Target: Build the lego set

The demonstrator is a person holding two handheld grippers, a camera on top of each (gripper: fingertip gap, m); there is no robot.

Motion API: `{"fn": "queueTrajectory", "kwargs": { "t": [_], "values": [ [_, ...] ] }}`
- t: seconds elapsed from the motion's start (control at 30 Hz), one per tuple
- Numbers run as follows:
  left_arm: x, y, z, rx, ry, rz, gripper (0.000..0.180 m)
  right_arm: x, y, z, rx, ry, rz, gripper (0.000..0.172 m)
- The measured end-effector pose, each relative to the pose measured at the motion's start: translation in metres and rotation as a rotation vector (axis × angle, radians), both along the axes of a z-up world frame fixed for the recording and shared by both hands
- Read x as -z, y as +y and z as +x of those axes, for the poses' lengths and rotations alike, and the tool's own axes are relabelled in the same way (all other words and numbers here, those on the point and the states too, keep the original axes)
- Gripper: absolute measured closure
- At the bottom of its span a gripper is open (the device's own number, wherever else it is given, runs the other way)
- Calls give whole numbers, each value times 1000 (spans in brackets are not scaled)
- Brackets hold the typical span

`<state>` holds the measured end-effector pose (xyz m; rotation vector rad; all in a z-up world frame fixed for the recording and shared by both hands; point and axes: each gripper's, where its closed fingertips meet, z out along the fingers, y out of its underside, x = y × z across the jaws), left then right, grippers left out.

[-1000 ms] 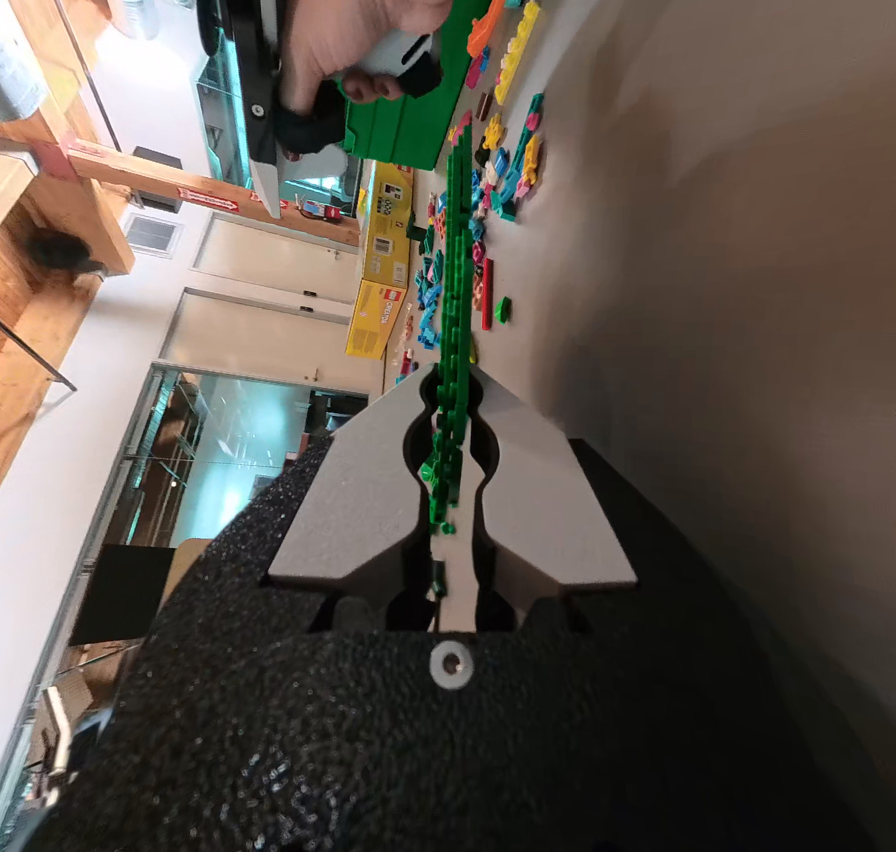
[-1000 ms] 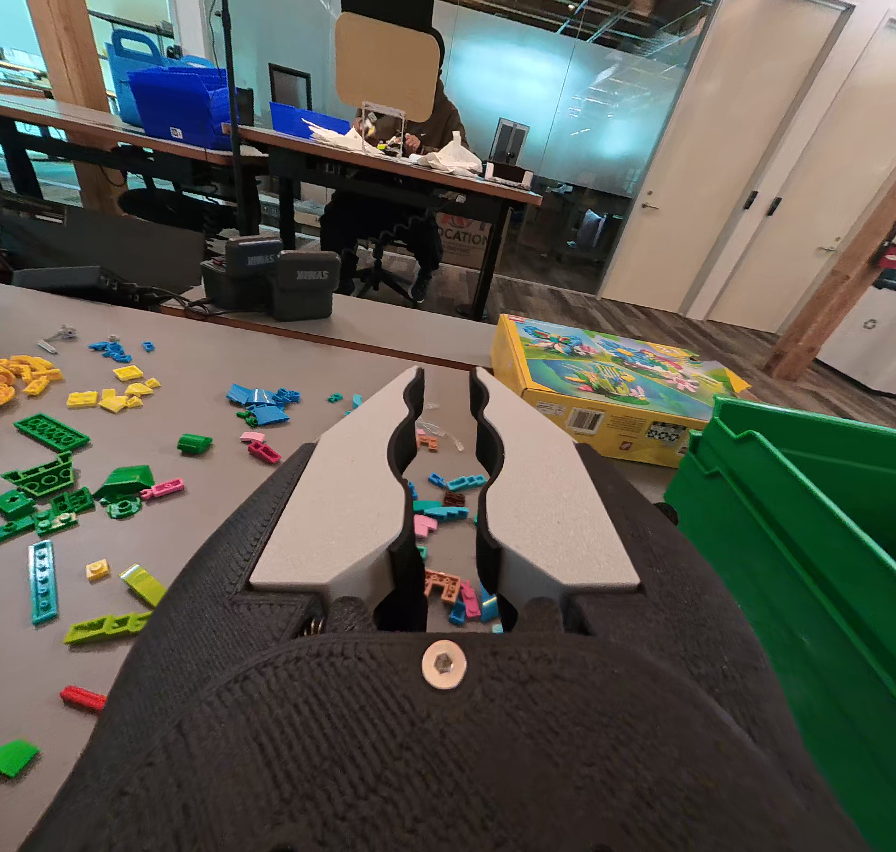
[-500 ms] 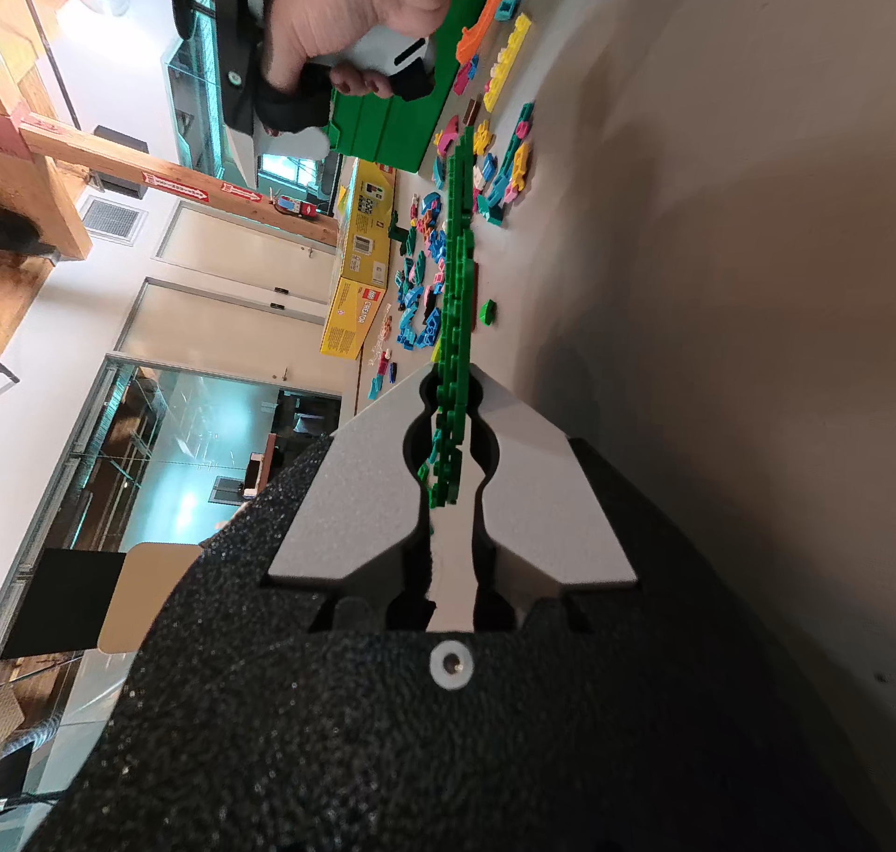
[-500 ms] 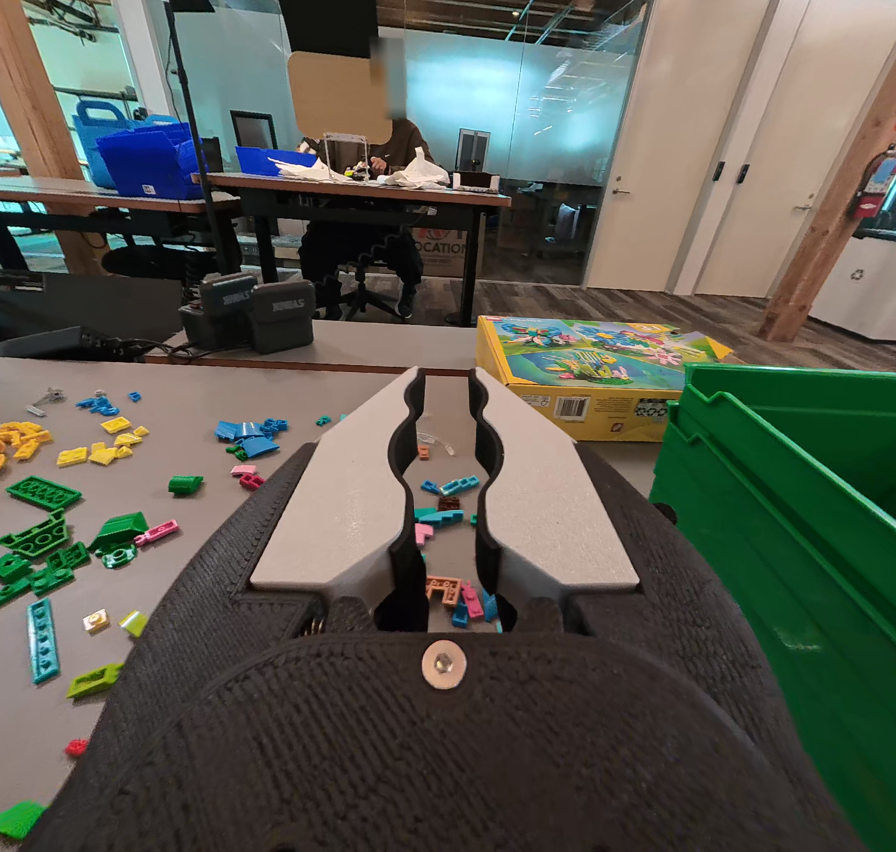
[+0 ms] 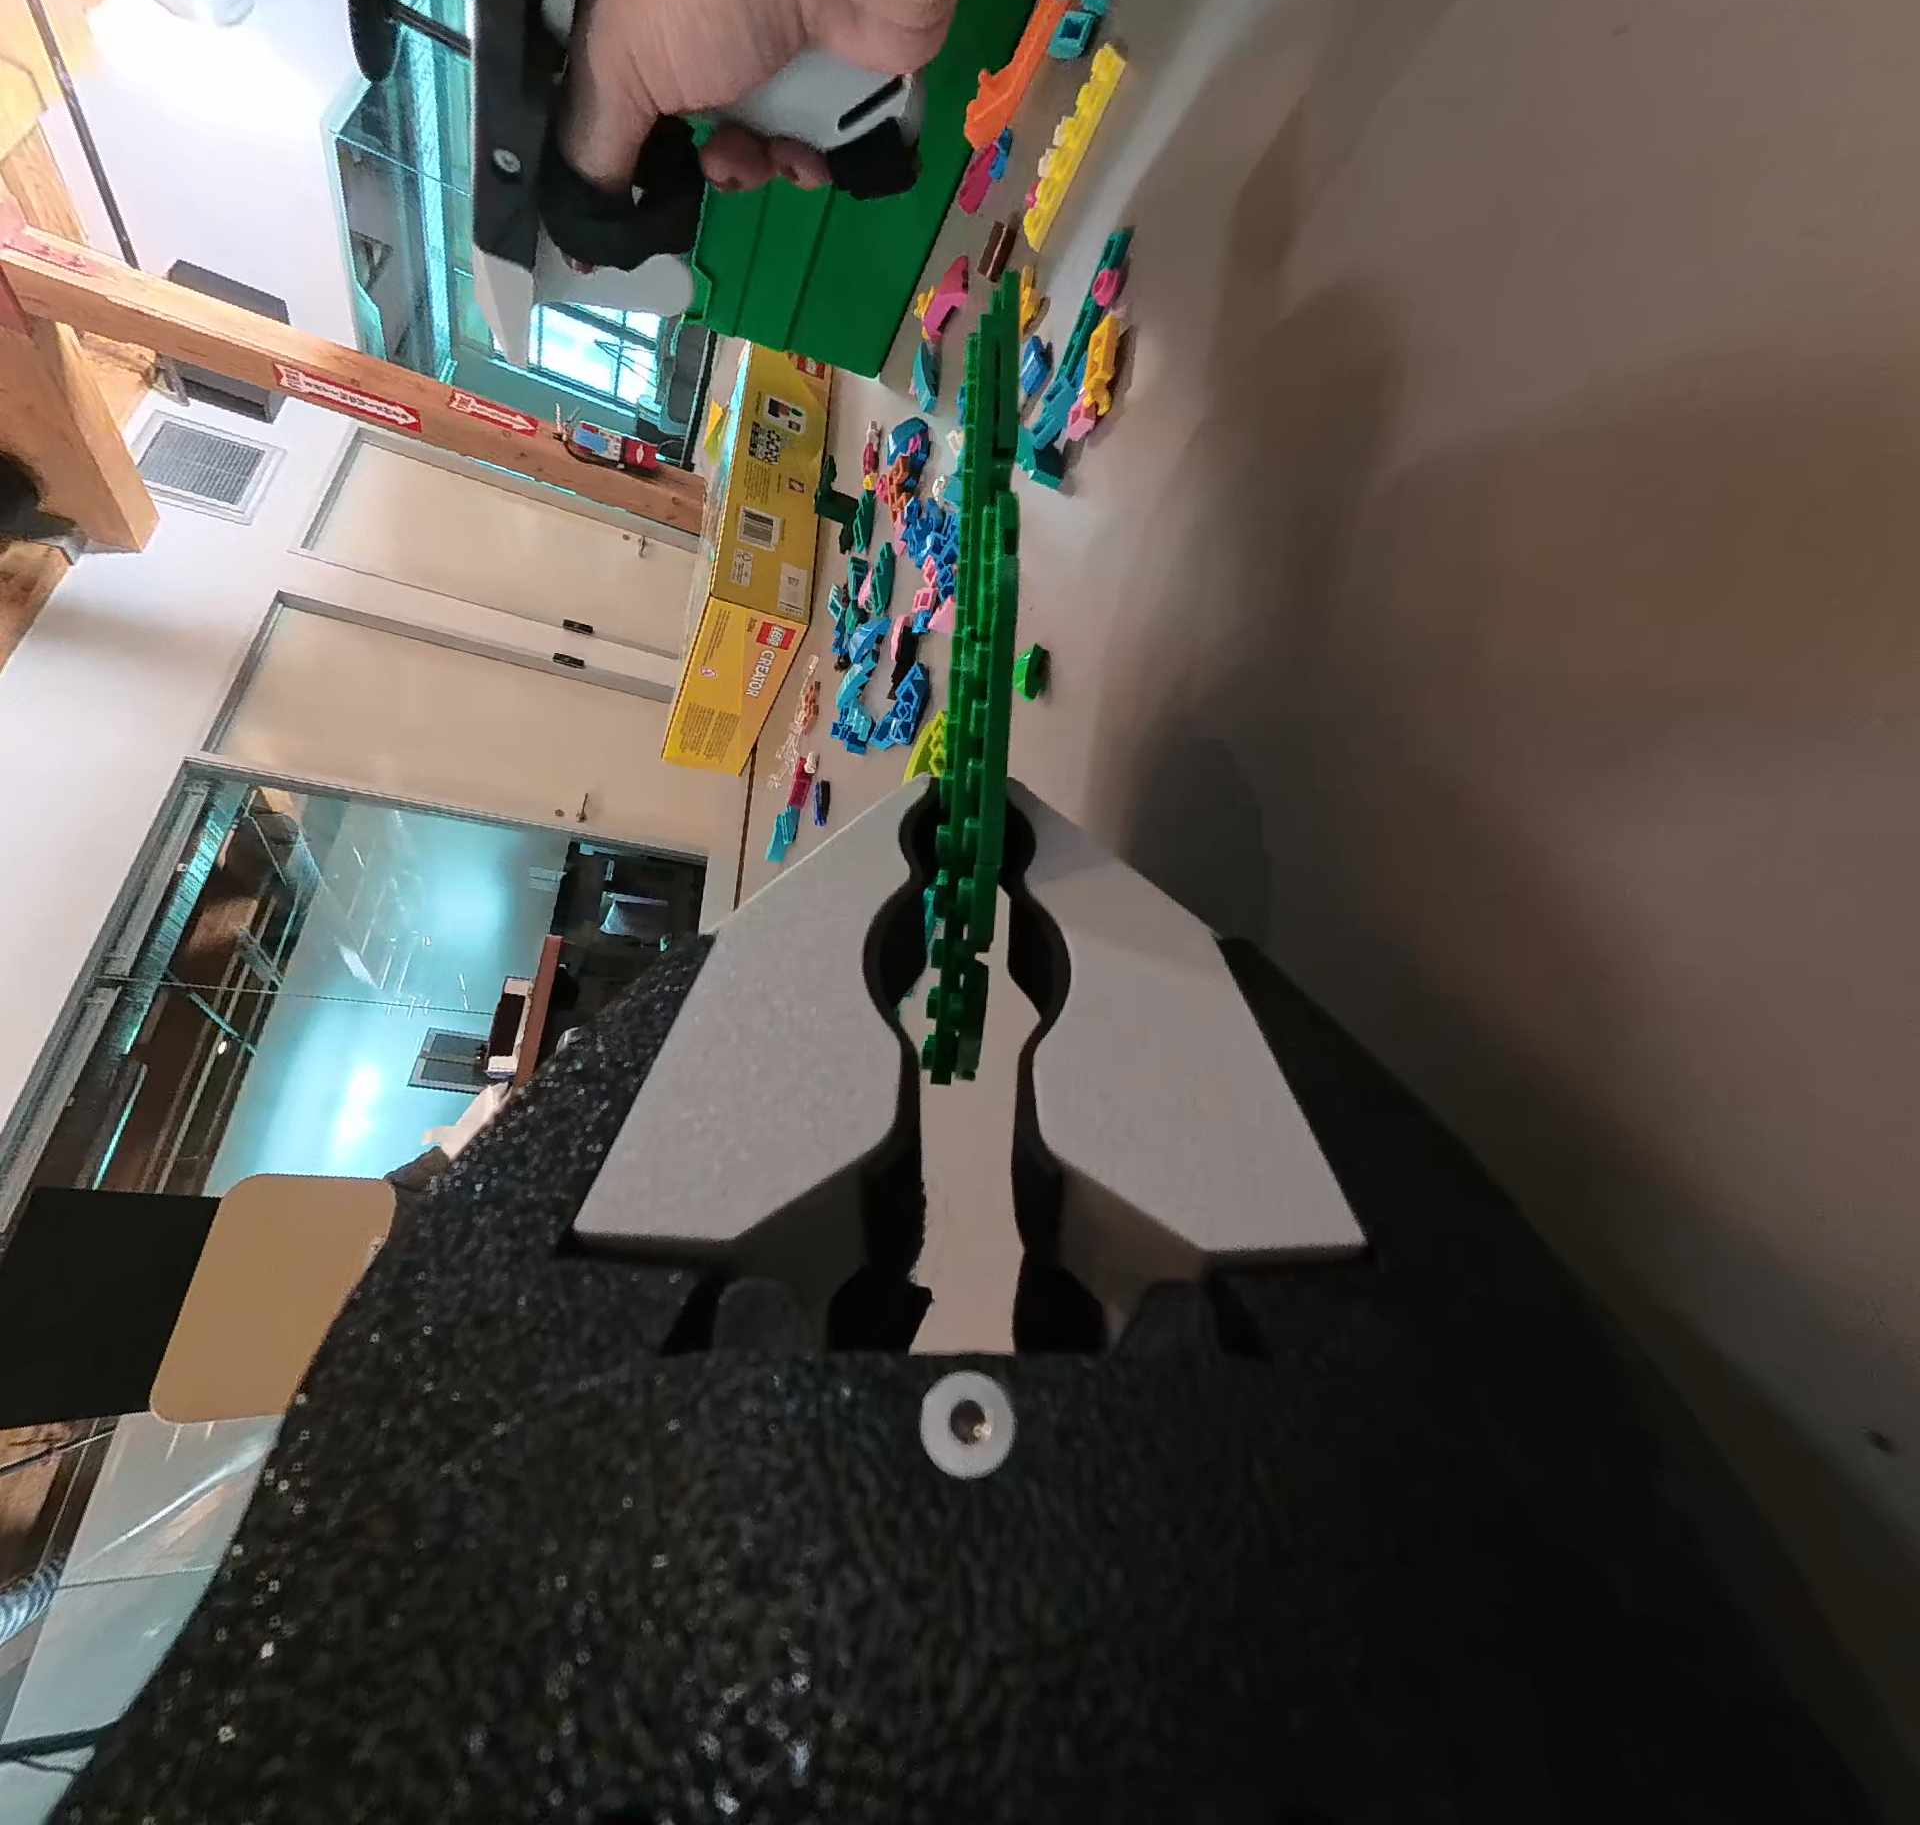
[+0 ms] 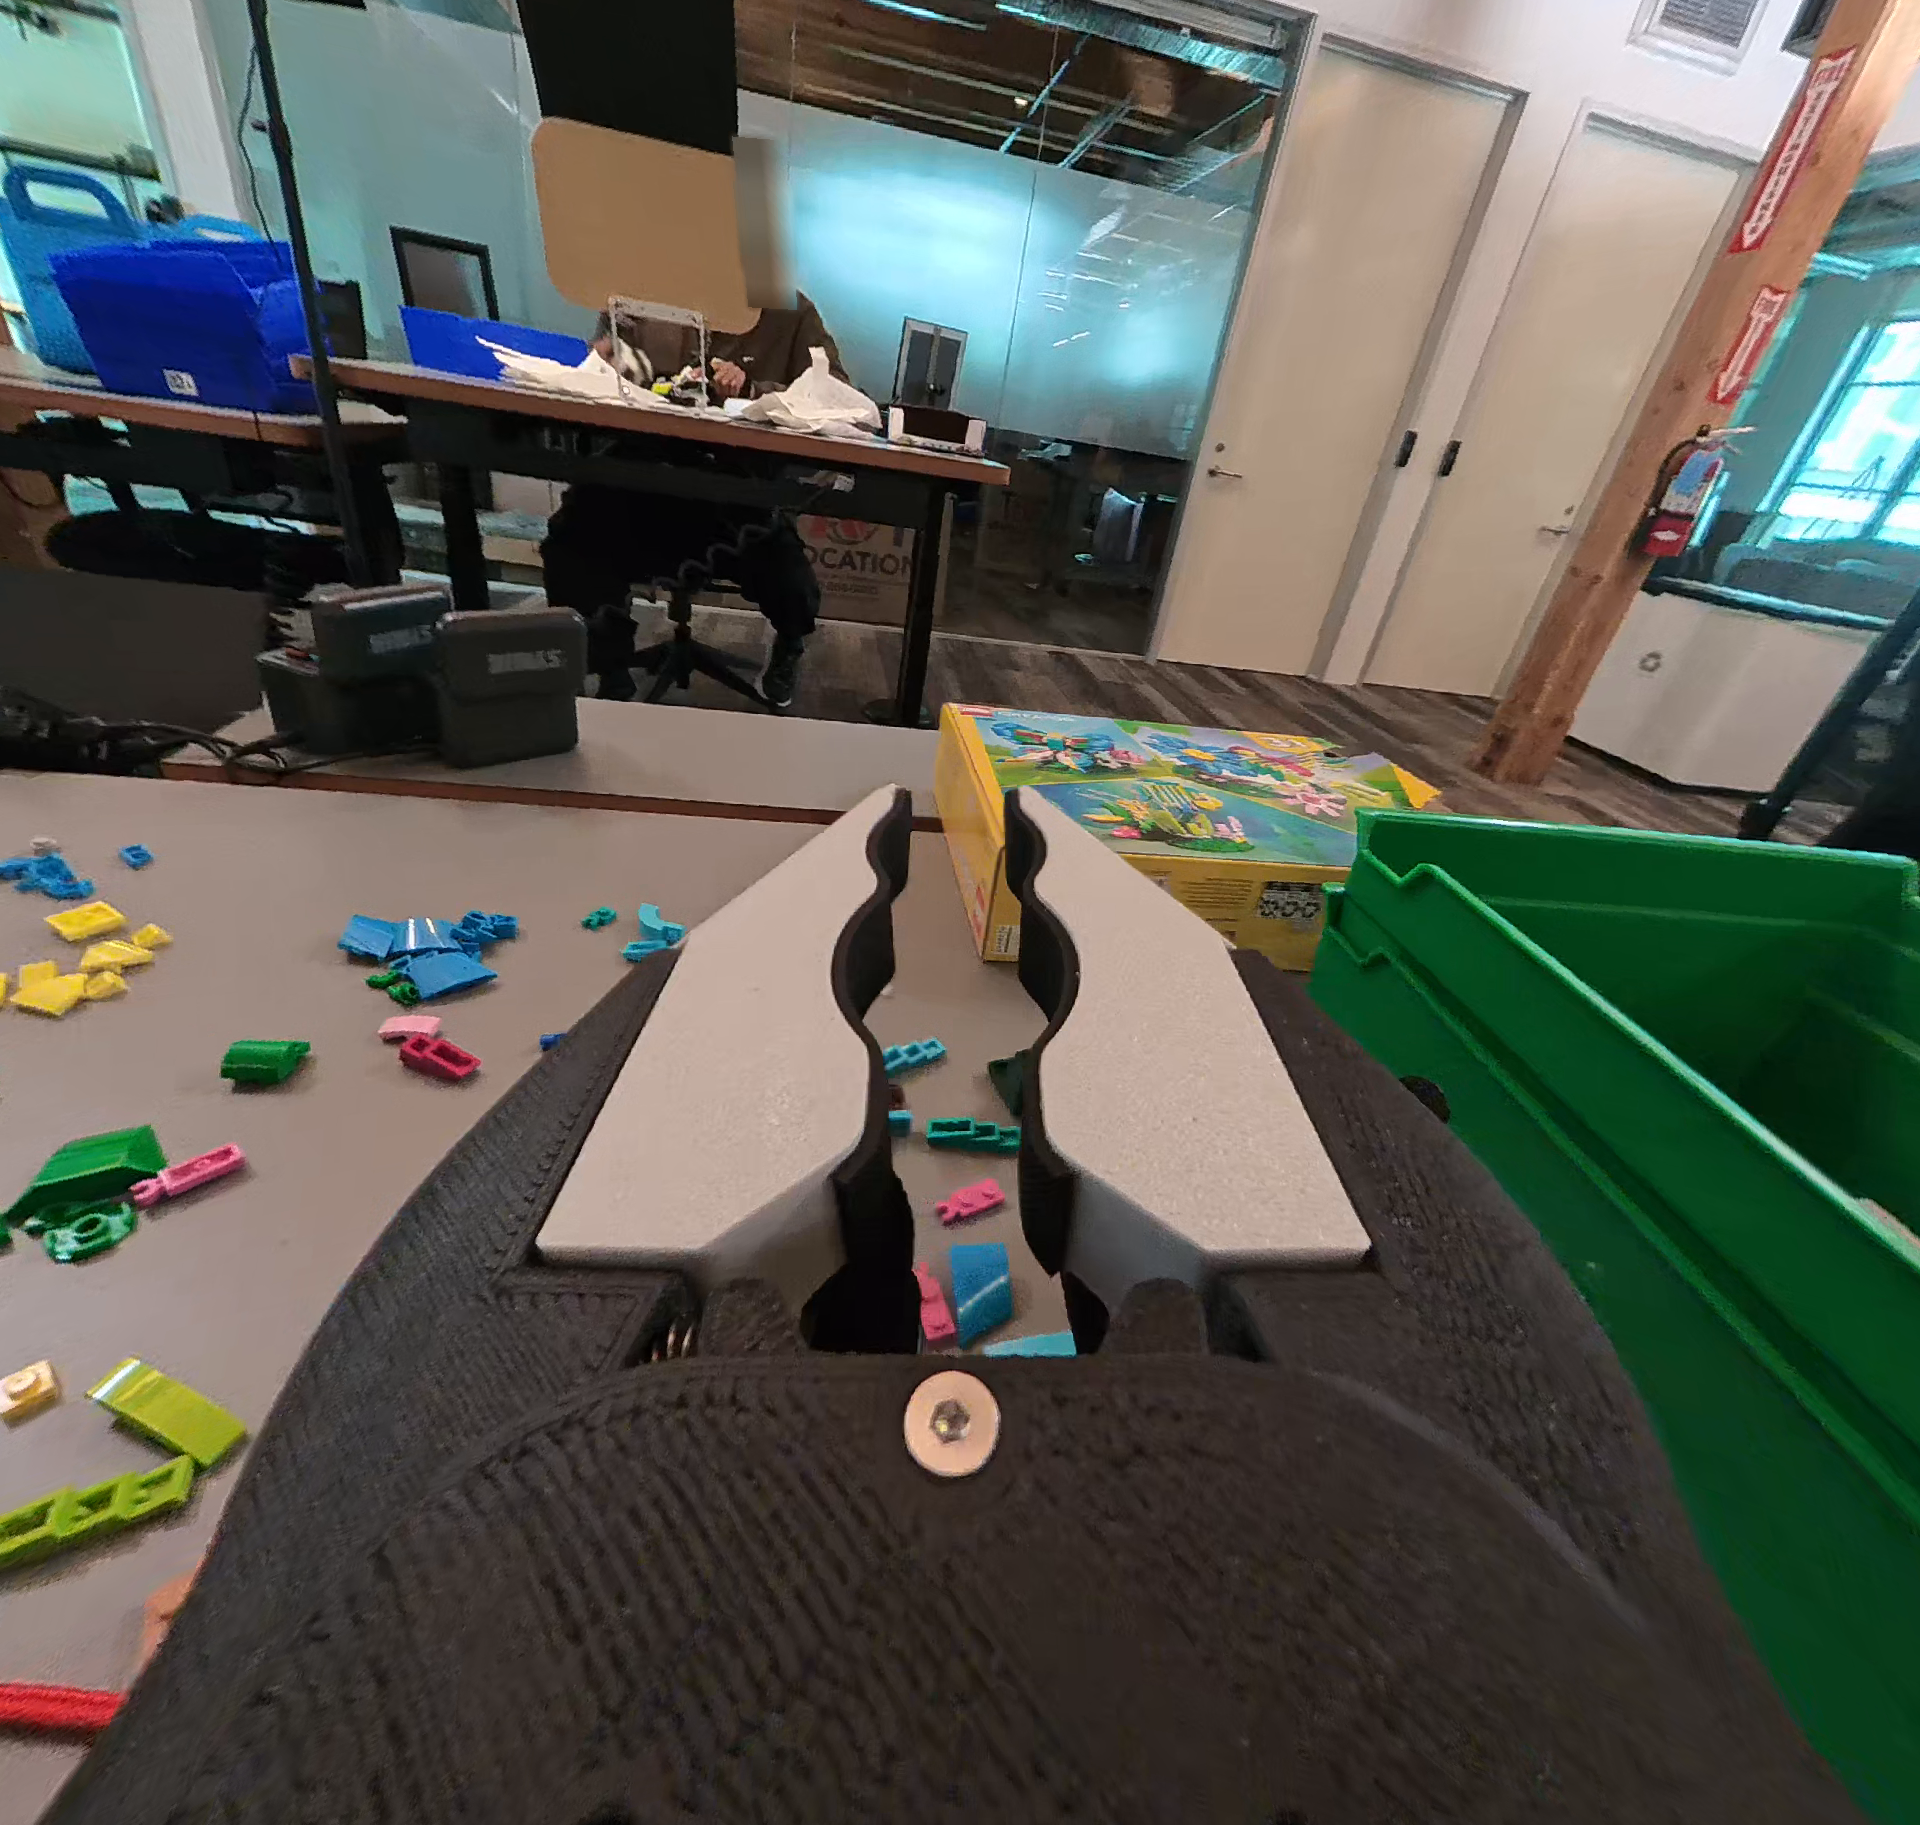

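My left gripper [image 5: 966, 804] is shut on a long green studded plate [image 5: 982, 570], seen edge-on and reaching far past the fingertips. The left wrist view is rolled sideways, so the grey table [image 5: 1455, 632] fills its right side. The plate hangs over loose blue, teal and pink bricks [image 5: 894, 580]. My right gripper [image 6: 956, 814] is open with nothing between its pads, above the table [image 6: 312, 840] just before a yellow toy box [image 6: 1174, 840]. Small teal and pink bricks [image 6: 966, 1136] lie on the table below its fingers. A hand holds the right gripper's handle [image 5: 727, 113] at the top of the left wrist view.
A green bin [image 6: 1662, 1048] stands close to the right of my right gripper and also shows in the left wrist view [image 5: 831, 258]. Yellow, green and blue bricks [image 6: 426, 954] lie scattered at the left. Dark cases [image 6: 447, 674] sit at the table's far edge. A person sits at a desk behind. Left tips to right tips: about 25 cm.
My right gripper has moved right and forward, closer to the yellow box and green bin, still open. My left gripper keeps its hold on the green plate and has shifted slightly.
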<state>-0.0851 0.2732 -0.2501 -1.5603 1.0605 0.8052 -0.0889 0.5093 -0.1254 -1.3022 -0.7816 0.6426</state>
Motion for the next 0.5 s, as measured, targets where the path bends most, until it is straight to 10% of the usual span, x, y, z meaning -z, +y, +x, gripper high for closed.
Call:
{"fn": "queueTrajectory", "kwargs": {
  "t": [0.5],
  "values": [
    [1,0,2,6,17,-1,175,-2,1,3,-33,70,-67,155]
  ]
}}
